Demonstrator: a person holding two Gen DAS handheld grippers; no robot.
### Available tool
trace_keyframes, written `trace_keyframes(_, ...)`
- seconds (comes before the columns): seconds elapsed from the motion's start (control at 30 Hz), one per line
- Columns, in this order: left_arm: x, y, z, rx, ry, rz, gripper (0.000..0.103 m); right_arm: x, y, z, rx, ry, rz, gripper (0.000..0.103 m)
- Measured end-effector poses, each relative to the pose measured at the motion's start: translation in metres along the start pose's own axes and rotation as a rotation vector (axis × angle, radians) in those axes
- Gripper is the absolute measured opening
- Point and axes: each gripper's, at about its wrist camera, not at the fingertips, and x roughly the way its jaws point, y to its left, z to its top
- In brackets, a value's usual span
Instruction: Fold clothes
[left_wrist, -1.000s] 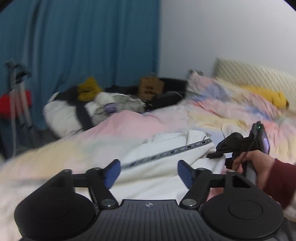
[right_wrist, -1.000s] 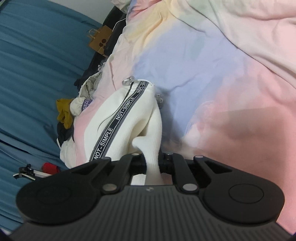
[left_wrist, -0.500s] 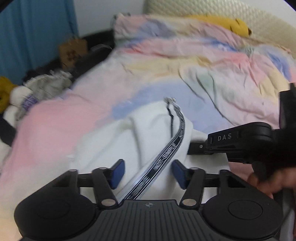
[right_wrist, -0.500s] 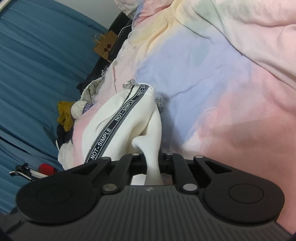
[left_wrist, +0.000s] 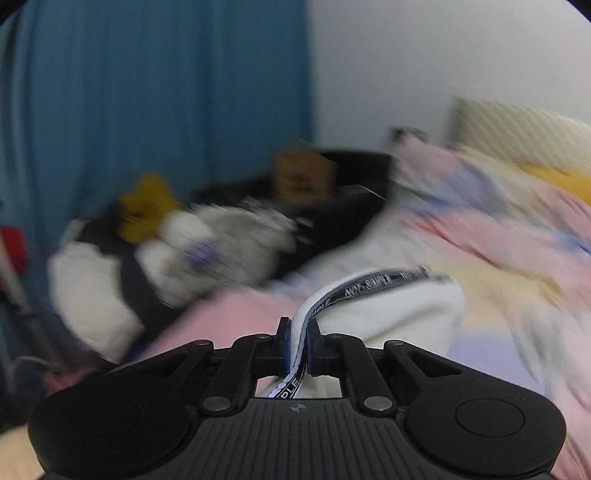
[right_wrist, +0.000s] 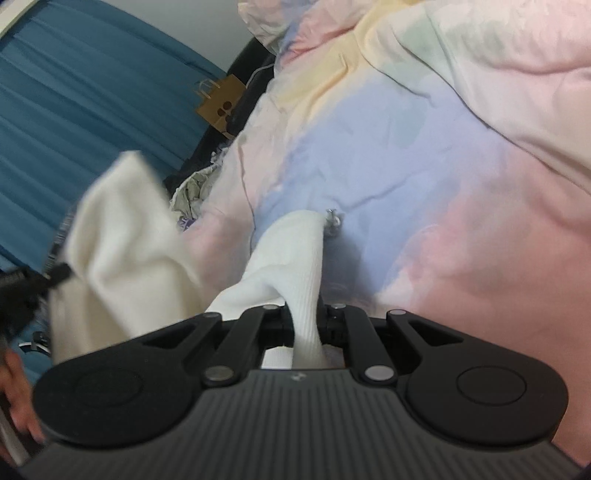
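A white ribbed garment (left_wrist: 406, 314) with a black lettered band (left_wrist: 369, 286) lies on the pastel duvet (left_wrist: 517, 266). My left gripper (left_wrist: 297, 328) is closing tight on the band's edge, and its blue pads pinch the cloth. In the right wrist view, my right gripper (right_wrist: 304, 317) is shut on another fold of the same white garment (right_wrist: 291, 258). One part of the cloth (right_wrist: 122, 229) hangs lifted at the left, next to a black gripper part (right_wrist: 55, 275). A metal zip pull (right_wrist: 334, 218) rests on the duvet.
A blurred pile of clothes (left_wrist: 177, 251) sits to the left, with a brown paper bag (left_wrist: 303, 177) and a blue curtain (left_wrist: 147, 92) behind it. A pillow (left_wrist: 517, 125) lies far right. A hand (right_wrist: 18, 387) shows at the left edge.
My left gripper shut on the lettered band and swung left and up with it, lifting that side of the garment. The right gripper kept its grip and barely moved.
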Motion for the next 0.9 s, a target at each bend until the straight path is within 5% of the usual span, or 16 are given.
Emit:
trace_keyframes(0.13,0.027,0.037,0.014,-0.041,-0.056,0.202,0.008,0.001,0.001,0.0,-0.014,-0.01,-0.002,0.008)
trace_keyframes(0.23,0.055,0.059,-0.007,-0.126,-0.001,0.306,0.015,0.004,0.0,0.001,-0.016,-0.008,-0.009,0.008)
trace_keyframes(0.3,0.069,0.067,-0.03,-0.177,0.042,0.31,0.025,0.007,-0.002,0.0,-0.024,-0.008,-0.017,0.008)
trace_keyframes(0.33,0.071,0.07,-0.042,-0.197,0.068,0.297,0.045,0.009,-0.003,-0.001,-0.026,-0.009,-0.021,0.008)
trace_keyframes(0.43,0.061,0.081,-0.073,-0.242,0.144,0.231,0.049,0.013,-0.004,-0.003,-0.027,-0.006,-0.03,0.008)
trace_keyframes(0.7,-0.117,0.144,-0.141,-0.52,0.168,0.174,0.062,0.015,-0.006,-0.001,-0.007,0.015,-0.024,0.008)
trace_keyframes(0.9,-0.295,0.187,-0.214,-0.928,0.195,0.219,0.071,0.015,-0.005,0.008,0.024,0.063,-0.016,0.008)
